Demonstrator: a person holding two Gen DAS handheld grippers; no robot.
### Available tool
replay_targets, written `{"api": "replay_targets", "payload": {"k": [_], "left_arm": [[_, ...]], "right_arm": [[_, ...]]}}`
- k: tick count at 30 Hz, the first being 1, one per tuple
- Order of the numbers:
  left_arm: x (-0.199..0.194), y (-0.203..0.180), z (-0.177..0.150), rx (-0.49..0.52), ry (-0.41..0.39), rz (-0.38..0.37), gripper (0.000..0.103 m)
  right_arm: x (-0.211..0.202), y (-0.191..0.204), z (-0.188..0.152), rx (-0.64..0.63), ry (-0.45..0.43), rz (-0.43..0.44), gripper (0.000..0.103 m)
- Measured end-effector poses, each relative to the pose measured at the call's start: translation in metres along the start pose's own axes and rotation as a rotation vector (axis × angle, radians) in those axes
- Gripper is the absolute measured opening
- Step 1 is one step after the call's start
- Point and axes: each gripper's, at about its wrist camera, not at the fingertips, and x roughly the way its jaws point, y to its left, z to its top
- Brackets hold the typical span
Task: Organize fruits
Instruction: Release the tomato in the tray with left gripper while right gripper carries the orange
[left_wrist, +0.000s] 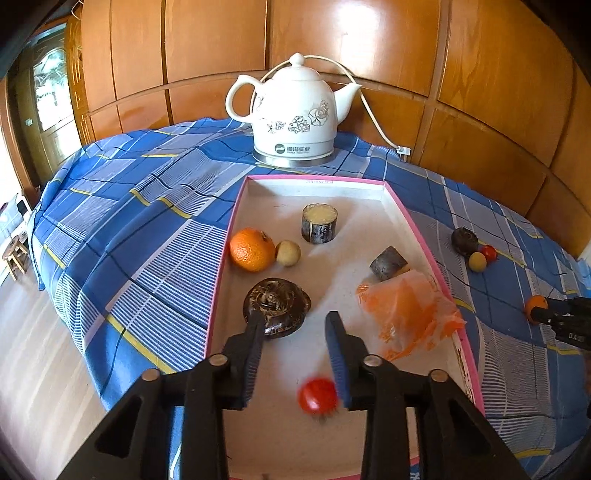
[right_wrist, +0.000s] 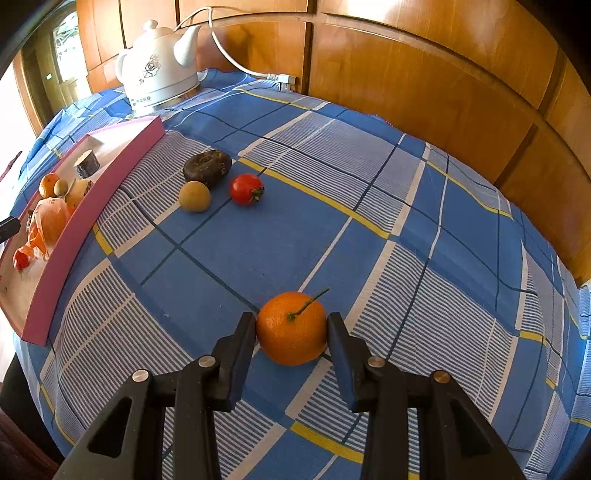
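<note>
A pink-rimmed tray (left_wrist: 406, 206) holds an orange (left_wrist: 252, 249), a small tan fruit (left_wrist: 288, 253), two dark cane pieces (left_wrist: 319, 223), a dark round bulb (left_wrist: 277, 306), an orange plastic bag (left_wrist: 406, 310) and a blurred red tomato (left_wrist: 317, 395). My left gripper (left_wrist: 295, 328) is open above the tray, the tomato just below its right finger. My right gripper (right_wrist: 291, 326) has both fingers against a stemmed orange (right_wrist: 291, 328) on the cloth. A dark fruit (right_wrist: 207, 165), a tan fruit (right_wrist: 194, 196) and a red tomato (right_wrist: 245, 189) lie beyond it.
A white electric kettle (left_wrist: 295, 114) with its cord stands behind the tray near the wooden wall panels. The blue checked cloth (right_wrist: 369, 240) covers the table. The table edge drops to the floor on the left (left_wrist: 37, 350). The tray's pink side (right_wrist: 92, 206) shows left in the right wrist view.
</note>
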Motion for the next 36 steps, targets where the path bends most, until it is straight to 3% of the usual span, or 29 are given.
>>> {"api": "replay_targets", "payload": {"k": [11,19,24,36], "left_arm": [[-0.009,0.01,-0.002,-0.021,-0.022,0.008,0.046],[-0.016,0.025,0.0,-0.042,-0.047,0.022,0.046],[-0.018,0.034,-0.001,-0.06,-0.051,0.03,0.048],[-0.025,0.058,-0.001,-0.112,-0.073,0.072,0.051]], "right_arm": [[-0.002,0.002,0.0,0.001,-0.011,-0.008,0.038],[-0.02,0.017,0.005,0.007,-0.042,0.072,0.038],[-0.032,0.055,0.017,-0.023,-0.075,0.165,0.038],[-0.061,0.192,0.057,-0.151,-0.204,0.432,0.038]]}}
